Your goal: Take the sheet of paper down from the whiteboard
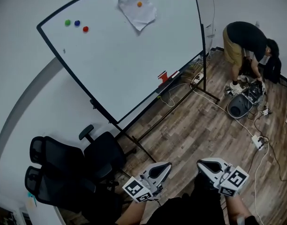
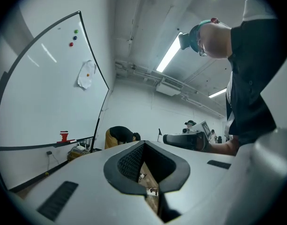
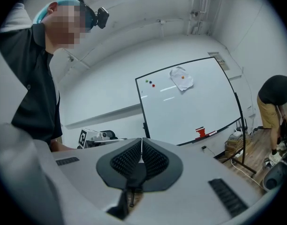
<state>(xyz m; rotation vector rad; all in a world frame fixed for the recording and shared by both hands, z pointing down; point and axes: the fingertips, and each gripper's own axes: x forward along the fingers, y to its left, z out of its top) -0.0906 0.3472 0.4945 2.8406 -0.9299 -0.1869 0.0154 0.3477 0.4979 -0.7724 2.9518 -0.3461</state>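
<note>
- Two grippers are held level and low in the head view, well apart from the whiteboard [image 1: 124,60].
- The left gripper [image 1: 168,166] has its jaws a little apart, with nothing between them.
- The right gripper [image 1: 200,164] has its jaws pressed together, empty.
- The sheet of paper [image 1: 134,14], crumpled, hangs near the whiteboard's top edge under an orange magnet [image 1: 139,4].

I see a wood-plank floor [image 1: 200,130] carrying the whiteboard [image 1: 115,64] on its black stand, with two black office chairs [image 1: 64,168] just beside it and a white power strip [image 1: 258,142] with trailing cables. A dark round unit [image 1: 239,108], possibly a vacuum, sits by a person's [image 1: 246,43] feet.
</note>
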